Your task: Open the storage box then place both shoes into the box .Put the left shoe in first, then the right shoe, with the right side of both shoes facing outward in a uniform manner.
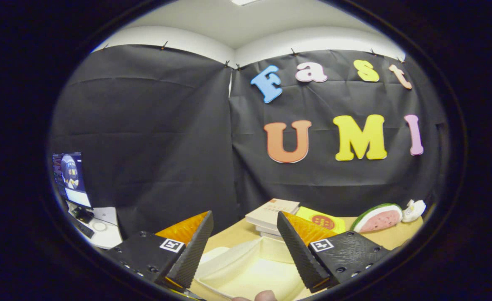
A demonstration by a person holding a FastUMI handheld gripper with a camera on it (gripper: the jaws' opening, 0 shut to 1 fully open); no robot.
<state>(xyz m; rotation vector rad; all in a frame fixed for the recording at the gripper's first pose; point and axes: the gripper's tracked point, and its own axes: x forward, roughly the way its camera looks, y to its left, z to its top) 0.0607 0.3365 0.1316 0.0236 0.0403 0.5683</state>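
Showing storage box (246, 271) open and empty between and below the fingers | shoes not loaded, both placements judged still to do | gripper (244, 238) spread wide, holding nothing | books (271, 213) beyond on table (229, 240)

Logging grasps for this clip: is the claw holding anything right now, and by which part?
Nothing is held. The claw is open, its fingers apart above the pale storage box, touching nothing.
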